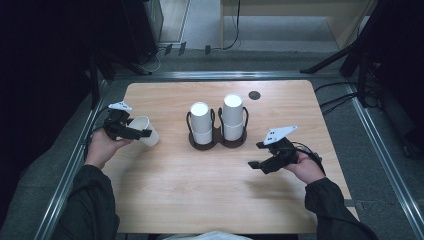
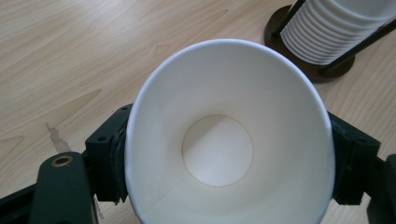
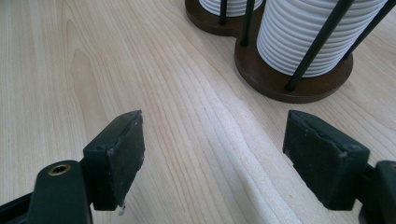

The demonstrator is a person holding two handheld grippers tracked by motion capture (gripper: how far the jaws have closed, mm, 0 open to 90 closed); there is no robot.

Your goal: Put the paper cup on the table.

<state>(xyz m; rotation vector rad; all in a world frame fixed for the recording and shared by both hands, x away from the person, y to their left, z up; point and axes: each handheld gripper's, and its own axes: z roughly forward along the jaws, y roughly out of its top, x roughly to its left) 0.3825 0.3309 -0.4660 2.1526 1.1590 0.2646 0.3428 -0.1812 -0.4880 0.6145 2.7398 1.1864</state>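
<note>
High view: the left gripper is near the left edge of the desk, its tongs clamped around a single white paper cup that lies tilted on its side, mouth toward the person's side of the desk. At the middle of the desk, somewhat toward the far edge, stands a dark double cup holder with two upright stacks of white cups, one in each ring. The right gripper hovers off the holder's right, toward the near right corner, with nothing in it.

Left gripper view: the paper cup sits between the two black pads, which press on its walls from either side; its mouth faces the camera, squeezed slightly oval, and the round bottom shows inside. The grip is a wide one, set by the cup's breadth. Part of the holder's base and one ribbed stack lie at the upper right.

Right gripper view: the tongs stand wide apart over bare wood, holding nothing; the holder and its stacks lie ahead, at the top.

My reading is that one cup has been separated and is being carried clear. The next move would call for turning it upright and setting it down on open desk without crushing its thin wall
</note>
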